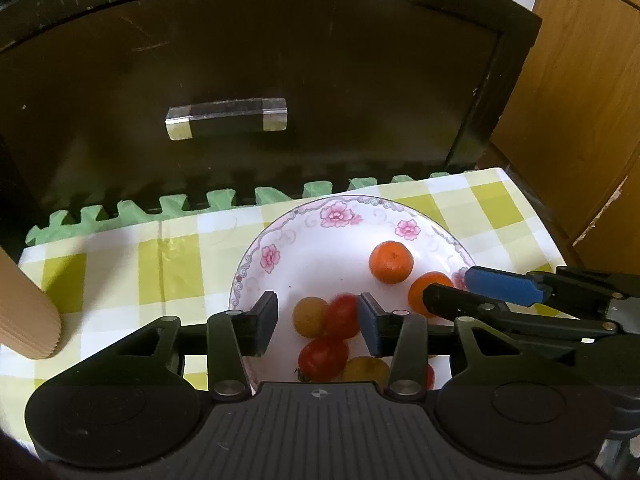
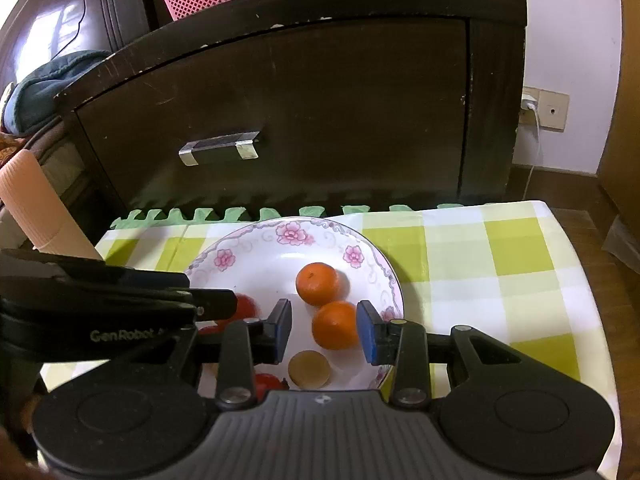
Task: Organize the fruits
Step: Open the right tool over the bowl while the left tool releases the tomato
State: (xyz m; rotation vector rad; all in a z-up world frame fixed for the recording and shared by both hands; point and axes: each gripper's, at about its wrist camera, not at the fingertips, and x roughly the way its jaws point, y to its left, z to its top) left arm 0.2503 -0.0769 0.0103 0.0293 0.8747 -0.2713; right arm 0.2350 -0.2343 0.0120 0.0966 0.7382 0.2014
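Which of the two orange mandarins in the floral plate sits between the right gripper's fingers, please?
The nearer round orange mandarin sits between the open right gripper fingers; the farther mandarin lies beyond them on the floral white plate.

White plate [image 2: 372,256], pink flowers; orange tangerines [image 2: 320,283]; green-white checked cloth [image 2: 500,264].

Dark scuffed cabinet [image 2: 280,112] with metal handle [image 2: 219,148], white wall [image 2: 568,40], perhaps wooden floor [image 2: 560,184]
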